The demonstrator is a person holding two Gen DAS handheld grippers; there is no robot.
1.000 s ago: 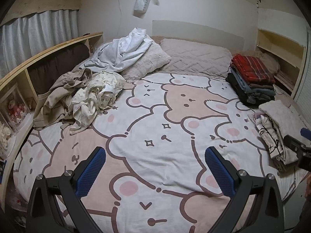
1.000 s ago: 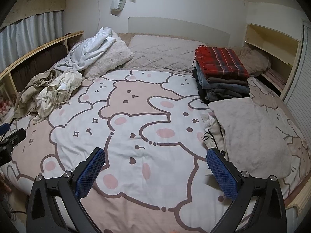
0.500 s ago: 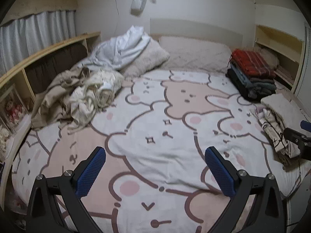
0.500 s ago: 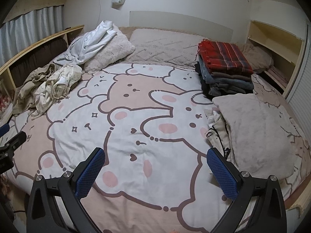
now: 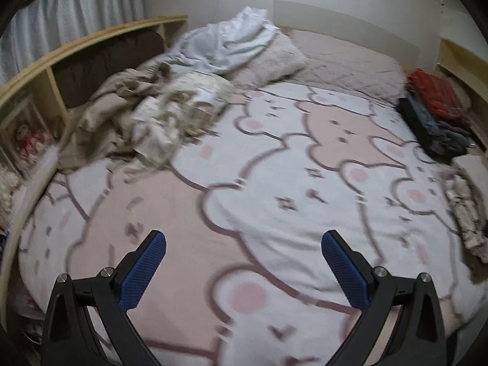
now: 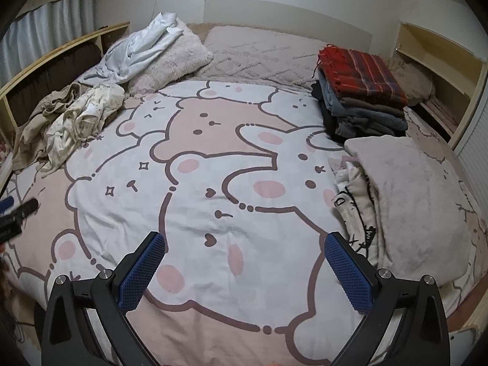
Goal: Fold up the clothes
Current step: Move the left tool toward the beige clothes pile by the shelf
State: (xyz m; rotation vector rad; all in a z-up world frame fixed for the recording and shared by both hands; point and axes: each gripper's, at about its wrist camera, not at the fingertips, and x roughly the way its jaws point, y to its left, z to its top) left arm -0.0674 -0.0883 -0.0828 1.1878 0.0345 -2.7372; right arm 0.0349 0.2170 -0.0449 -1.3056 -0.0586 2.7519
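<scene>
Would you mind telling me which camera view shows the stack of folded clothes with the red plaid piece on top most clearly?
The right wrist view: the stack of folded clothes is sharp, large, and its separate layers are visible. In the left wrist view the same stack sits small at the right edge, blurred, its layers hard to separate.

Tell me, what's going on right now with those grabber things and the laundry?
Left hand-held gripper open, empty. Right hand-held gripper open, empty. Unfolded clothes pile untouched at bed's left; folded stack at right. Nothing in the way.
</scene>
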